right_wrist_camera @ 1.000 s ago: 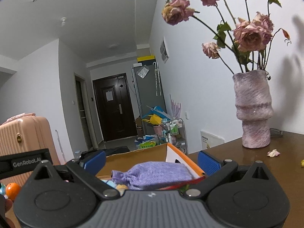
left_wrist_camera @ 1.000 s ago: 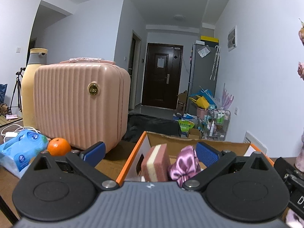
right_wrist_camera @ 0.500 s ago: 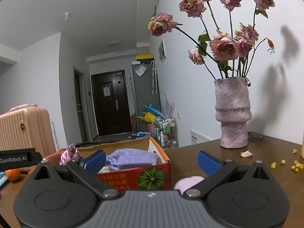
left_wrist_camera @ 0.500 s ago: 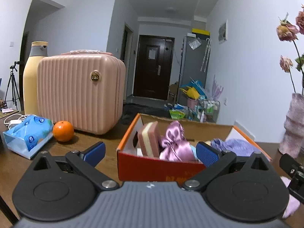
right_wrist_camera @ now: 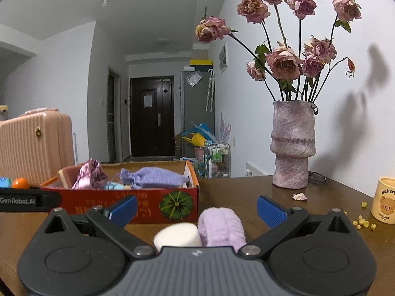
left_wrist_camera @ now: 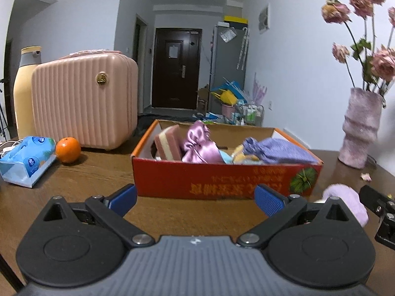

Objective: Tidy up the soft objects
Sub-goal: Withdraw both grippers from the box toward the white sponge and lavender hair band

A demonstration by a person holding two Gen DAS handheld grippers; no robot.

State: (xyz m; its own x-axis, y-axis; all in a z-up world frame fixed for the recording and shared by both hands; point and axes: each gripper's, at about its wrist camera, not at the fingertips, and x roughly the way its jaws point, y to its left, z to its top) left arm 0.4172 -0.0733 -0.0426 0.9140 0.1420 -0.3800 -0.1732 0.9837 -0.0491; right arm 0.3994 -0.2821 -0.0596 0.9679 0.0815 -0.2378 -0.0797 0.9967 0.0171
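Note:
A red cardboard box (left_wrist_camera: pixel 222 180) (right_wrist_camera: pixel 138 204) sits on the brown table and holds soft items: a pink-and-cream sponge (left_wrist_camera: pixel 167 143), a shiny pink satin pouch (left_wrist_camera: pixel 200 145) (right_wrist_camera: pixel 90 174), and a lavender knit pouch (left_wrist_camera: pixel 276 150) (right_wrist_camera: pixel 153 177). On the table right of the box lie a fluffy lilac piece (left_wrist_camera: pixel 345 199) (right_wrist_camera: pixel 221 224) and a white foam roll (right_wrist_camera: pixel 177 235). My left gripper (left_wrist_camera: pixel 195 198) is open in front of the box. My right gripper (right_wrist_camera: pixel 196 208) is open, its fingers spread on either side of the lilac piece and white roll, not touching them.
A pink ribbed case (left_wrist_camera: pixel 84 101) and a tall cream bottle (left_wrist_camera: pixel 24 88) stand at back left, with an orange (left_wrist_camera: pixel 68 150) and a tissue pack (left_wrist_camera: pixel 24 160) before them. A vase of dried roses (right_wrist_camera: pixel 292 145) and a bear mug (right_wrist_camera: pixel 386 203) are on the right.
Both grippers have drawn back from over the box and dropped lower. The lilac piece and the white roll have come into view between the right gripper's fingers.

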